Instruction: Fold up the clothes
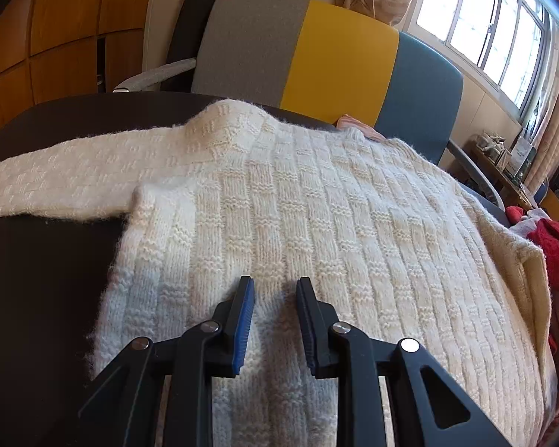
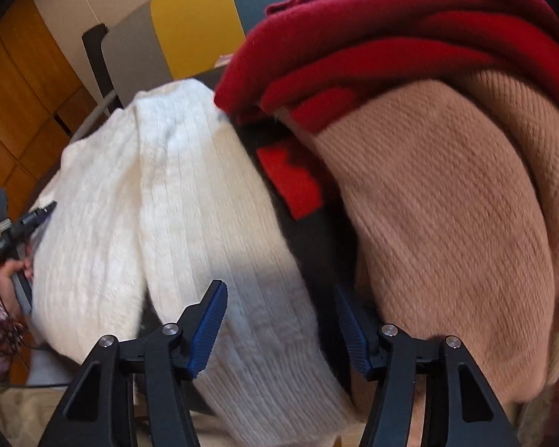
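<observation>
A cream-white knit sweater (image 1: 298,205) lies spread flat on a dark table (image 1: 44,260), one sleeve (image 1: 56,182) stretched out to the left. My left gripper (image 1: 275,285) hovers open just above the sweater's near part, with only knit under its blue pads. In the right wrist view the same sweater (image 2: 190,201) shows a lengthwise fold. My right gripper (image 2: 279,296) is open wide over the sweater's near right edge and a strip of dark table (image 2: 316,246), gripping nothing. The left gripper (image 2: 22,219) appears at the far left, held by a hand (image 2: 9,275).
A red garment (image 2: 372,48) lies on a tan knit garment (image 2: 447,205), piled right of the sweater; the red garment (image 1: 555,257) also shows in the left wrist view. A grey, yellow and blue chair back (image 1: 316,59) stands behind the table. Wooden cabinets (image 1: 56,18) are at left.
</observation>
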